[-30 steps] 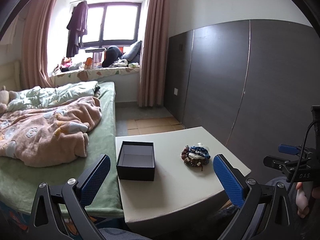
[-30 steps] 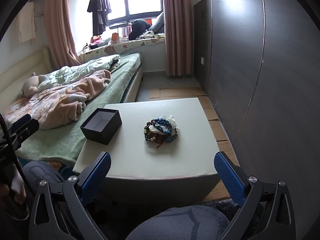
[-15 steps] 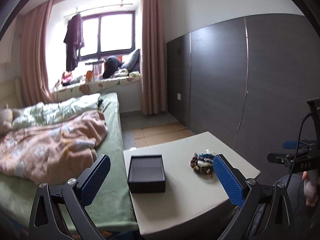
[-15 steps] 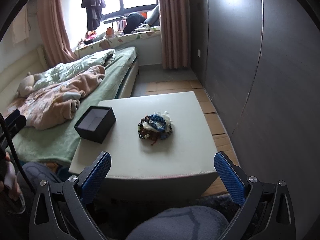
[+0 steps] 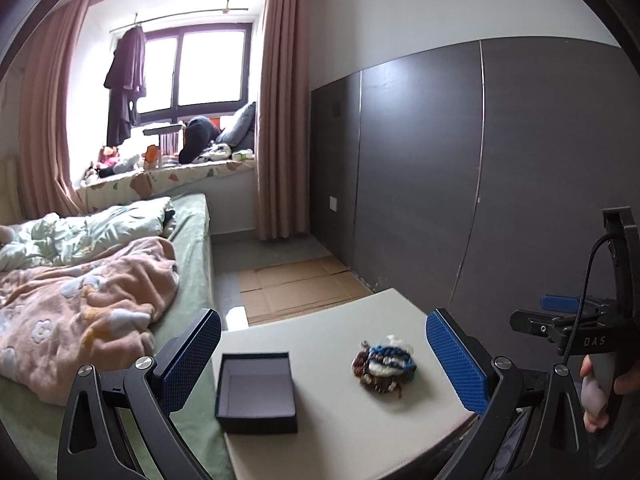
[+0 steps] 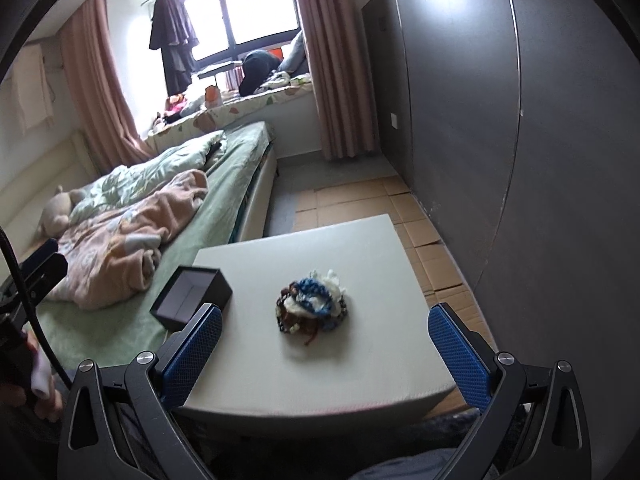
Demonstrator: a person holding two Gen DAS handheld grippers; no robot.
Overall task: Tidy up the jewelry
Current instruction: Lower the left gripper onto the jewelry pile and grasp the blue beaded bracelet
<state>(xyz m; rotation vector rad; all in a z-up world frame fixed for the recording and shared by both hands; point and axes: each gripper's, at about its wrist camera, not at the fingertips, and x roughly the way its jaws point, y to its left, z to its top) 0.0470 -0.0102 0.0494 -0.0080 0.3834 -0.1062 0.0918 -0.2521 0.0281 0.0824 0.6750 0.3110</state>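
Both tools gape, empty; bracelet pile ahead of right tool, apart.

Home bedroom. Bed with green sheet runs along the left, rumpled pink blanket and pale green duvet on it, plush toy near the headboard end. Bay window at the far end, pink curtains both sides, dark garment hanging from the rail, cushioned window seat cluttered with pillows, toys and clothes. Dark grey panelled wall on the right with a wall socket. Flattened cardboard on the floor. Low white table beside the bed's edge, open dark box at its left edge, pile of bracelets near its centre.
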